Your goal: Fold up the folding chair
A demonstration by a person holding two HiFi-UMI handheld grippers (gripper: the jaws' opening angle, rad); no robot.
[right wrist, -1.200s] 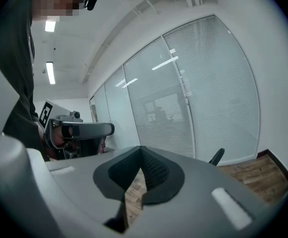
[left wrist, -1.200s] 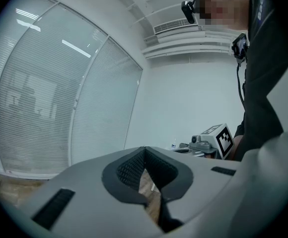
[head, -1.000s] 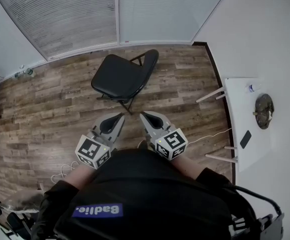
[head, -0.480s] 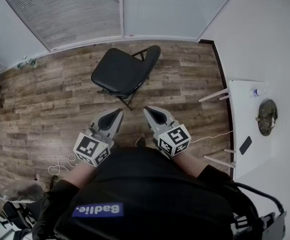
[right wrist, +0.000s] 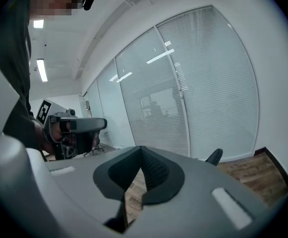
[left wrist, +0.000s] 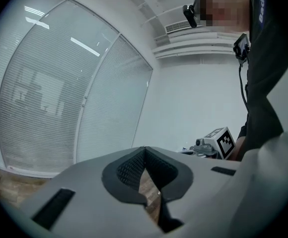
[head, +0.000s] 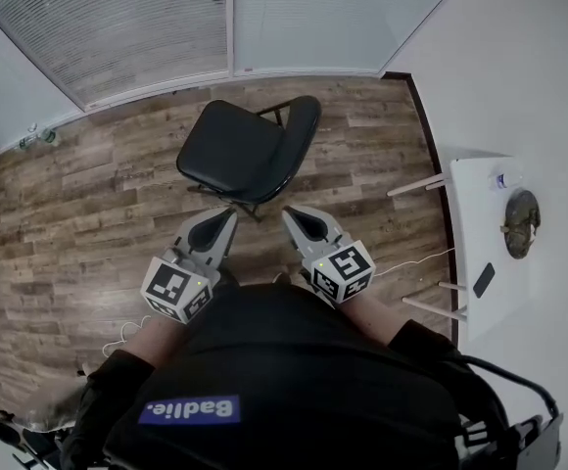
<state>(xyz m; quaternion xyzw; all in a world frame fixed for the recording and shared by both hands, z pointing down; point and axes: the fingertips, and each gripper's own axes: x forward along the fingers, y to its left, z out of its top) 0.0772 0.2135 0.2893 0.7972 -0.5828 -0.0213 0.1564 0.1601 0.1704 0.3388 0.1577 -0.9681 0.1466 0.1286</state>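
A black folding chair [head: 240, 153] stands unfolded on the wood floor, its backrest [head: 299, 137] toward the right and its seat facing me. My left gripper [head: 227, 217] is shut and empty, its tip just short of the seat's near edge. My right gripper [head: 291, 214] is likewise shut on nothing, near the chair's front right corner. In the left gripper view the jaws [left wrist: 144, 150] meet at their tips with only floor behind them. In the right gripper view the jaws [right wrist: 141, 150] are closed, and the top of the chair's backrest [right wrist: 214, 156] peeks over the right jaw.
A white table [head: 485, 243] stands by the right wall with a phone [head: 481, 280], a bottle [head: 505, 178] and a dark bundle [head: 519, 222] on it. A white cable [head: 416, 264] lies on the floor by its legs. Windows with blinds [head: 147, 27] run behind the chair.
Both grippers and my body have moved toward the chair, which now sits closer to the jaw tips. Both jaws stayed shut.
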